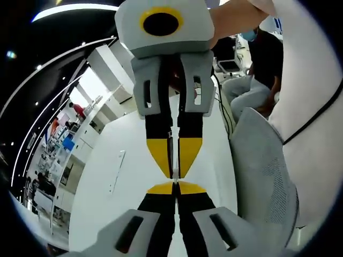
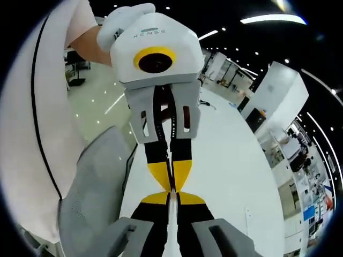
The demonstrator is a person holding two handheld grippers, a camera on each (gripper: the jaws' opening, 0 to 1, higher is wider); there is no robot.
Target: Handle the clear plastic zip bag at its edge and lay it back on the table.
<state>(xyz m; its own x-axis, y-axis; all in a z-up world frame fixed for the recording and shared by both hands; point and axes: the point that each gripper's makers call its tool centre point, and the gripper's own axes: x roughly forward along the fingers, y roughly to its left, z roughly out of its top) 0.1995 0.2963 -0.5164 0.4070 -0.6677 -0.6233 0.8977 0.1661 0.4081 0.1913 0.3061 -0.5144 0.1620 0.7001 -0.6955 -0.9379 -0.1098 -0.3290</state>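
Where the two views face each other across it, the white counter (image 1: pixel 107 214) (image 2: pixel 230 176) takes up most of the middle and lower frame, running from bottom centre toward the upper left in the left gripper view and toward the right edge in the right gripper view; a person's white garment (image 1: pixel 311 107) (image 2: pixel 32 107) with a thin dark line down it covers the right side of the left gripper view and the left side of the right gripper view; a grey mesh chair (image 1: pixel 262 176) (image 2: pixel 91 182) sits just inside it, against the counter's edge.

In the left gripper view the left tongs (image 1: pixel 176 188) rise from bottom centre while the right tongs (image 1: pixel 174 170) hang down from the top centre, yellow tips almost meeting tip to tip; the right gripper view mirrors this, with the right tongs (image 2: pixel 171 197) at the bottom and the left tongs (image 2: pixel 170 184) coming from above, a white-gloved hand (image 2: pixel 120 19) on top of their housing.

Both pairs stand closed to a narrow slit; a thin pale strip runs edge-on through both slits at frame centre, which appears to be the clear plastic zip bag (image 1: pixel 174 128) (image 2: pixel 171 140), pinched at its edge by each pair and held above the counter; its body is too transparent to trace.

A slim rectangular outline (image 1: pixel 117 171) lies flat on the counter at centre left of the left gripper view; dark cables (image 1: pixel 225 107) trail along the counter's right edge there.
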